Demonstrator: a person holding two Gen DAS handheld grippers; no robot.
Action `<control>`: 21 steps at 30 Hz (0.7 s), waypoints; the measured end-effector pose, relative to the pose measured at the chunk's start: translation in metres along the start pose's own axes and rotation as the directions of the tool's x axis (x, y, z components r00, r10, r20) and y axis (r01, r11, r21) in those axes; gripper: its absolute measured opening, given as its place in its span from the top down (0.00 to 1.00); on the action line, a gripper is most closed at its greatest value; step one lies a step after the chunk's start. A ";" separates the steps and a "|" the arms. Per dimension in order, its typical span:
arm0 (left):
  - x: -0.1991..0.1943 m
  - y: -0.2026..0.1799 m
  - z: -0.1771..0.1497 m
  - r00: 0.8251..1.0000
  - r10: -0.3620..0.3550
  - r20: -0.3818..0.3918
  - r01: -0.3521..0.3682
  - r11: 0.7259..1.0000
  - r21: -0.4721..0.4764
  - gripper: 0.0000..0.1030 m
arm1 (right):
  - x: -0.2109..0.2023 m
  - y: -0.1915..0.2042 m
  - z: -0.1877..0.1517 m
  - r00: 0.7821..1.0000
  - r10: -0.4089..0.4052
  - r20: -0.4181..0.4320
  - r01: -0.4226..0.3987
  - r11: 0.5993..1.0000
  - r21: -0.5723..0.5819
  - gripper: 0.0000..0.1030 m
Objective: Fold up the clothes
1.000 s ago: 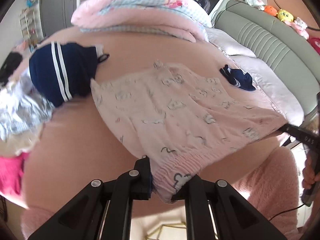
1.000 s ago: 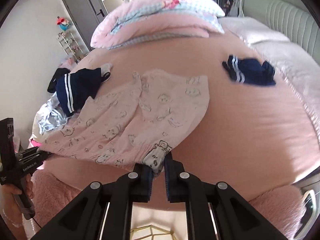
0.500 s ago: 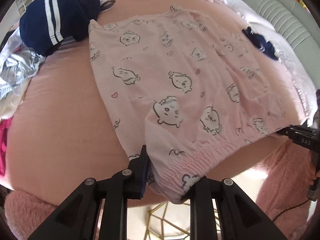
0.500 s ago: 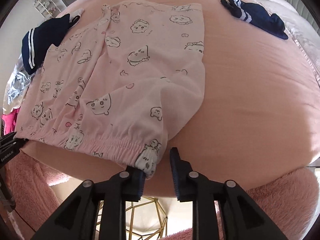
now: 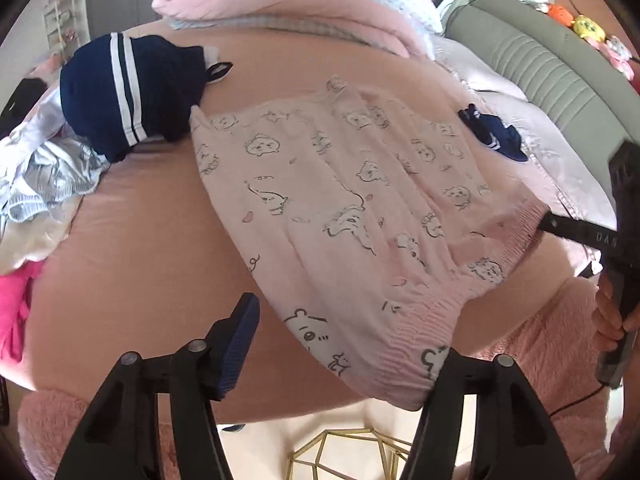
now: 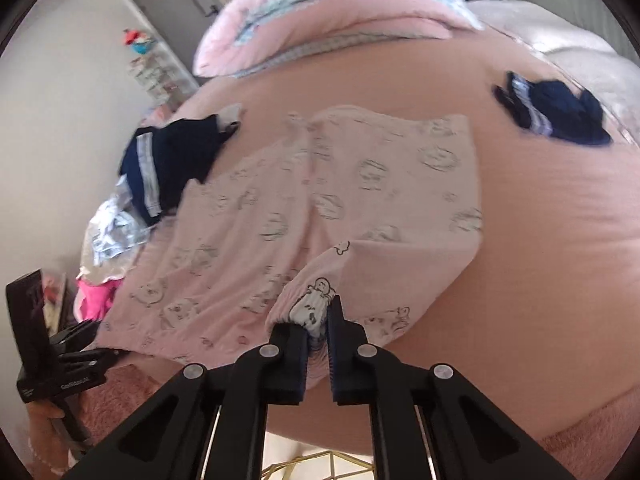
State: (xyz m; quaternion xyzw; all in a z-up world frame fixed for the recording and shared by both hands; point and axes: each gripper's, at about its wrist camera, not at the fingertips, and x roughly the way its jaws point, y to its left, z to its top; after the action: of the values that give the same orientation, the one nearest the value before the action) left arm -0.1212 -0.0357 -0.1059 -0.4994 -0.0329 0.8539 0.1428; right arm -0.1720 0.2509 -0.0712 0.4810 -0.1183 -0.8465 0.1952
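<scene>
Pink pajama shorts (image 5: 352, 216) with a cartoon-animal print lie spread across the pink bed (image 5: 160, 248), waistband toward the near edge and legs pointing up toward the folded pink quilt (image 5: 304, 4). On the left wrist view, the left gripper (image 5: 344, 344) gapes wide, its blue-padded left finger (image 5: 236, 344) over bare sheet, the right finger down by the waistband corner that hangs over the bed edge, gripping nothing. Over on the right wrist view, the right gripper (image 6: 318, 336) is pinched nearly closed on the elastic waistband, and that corner is lifted and curled back over the shorts (image 6: 320, 208). A navy garment with white stripes (image 5: 120, 96) sits just beside the far left leg, with a crumpled pale blue-and-white piece (image 5: 48, 176) and something hot pink (image 5: 16, 312) at the bed's left side. A smaller navy item (image 6: 556, 112) lies well apart on the right. A fuzzy pink cover (image 5: 540, 360) drapes below the mattress edge, and a gold wire frame (image 5: 352, 452) shows on the floor.
</scene>
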 end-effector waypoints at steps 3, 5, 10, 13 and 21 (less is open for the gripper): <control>-0.001 0.010 -0.005 0.995 0.098 -0.010 -0.098 0.995 -0.026 0.44 | 0.027 0.058 -0.009 0.993 0.103 -0.056 -0.109 0.988 -0.112 0.90; -0.001 0.017 -0.010 0.980 0.194 -0.040 -0.196 0.980 -0.042 0.44 | 0.064 0.096 -0.026 0.965 0.128 -0.231 -0.173 0.967 -0.188 0.90; -0.020 0.025 -0.027 0.994 0.086 -0.070 -0.085 0.996 0.019 0.44 | 0.095 0.077 -0.041 0.917 0.201 -0.345 -0.199 0.979 0.040 0.90; -0.029 0.012 -0.024 0.999 0.035 -0.011 -0.034 0.995 0.099 0.44 | 0.064 0.043 -0.026 0.955 0.197 -0.222 -0.162 0.973 0.166 0.90; -0.076 0.003 0.024 0.964 -0.200 0.176 0.183 0.977 0.104 0.44 | -0.062 0.023 0.019 0.994 0.050 0.101 -0.057 0.995 0.075 0.90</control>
State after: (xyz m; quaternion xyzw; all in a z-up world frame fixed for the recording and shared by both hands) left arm -0.1078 -0.0576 -0.0303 -0.4056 -0.0568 0.8794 0.2427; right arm -0.1544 0.2586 -0.0050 0.4423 -0.1737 -0.8585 0.1929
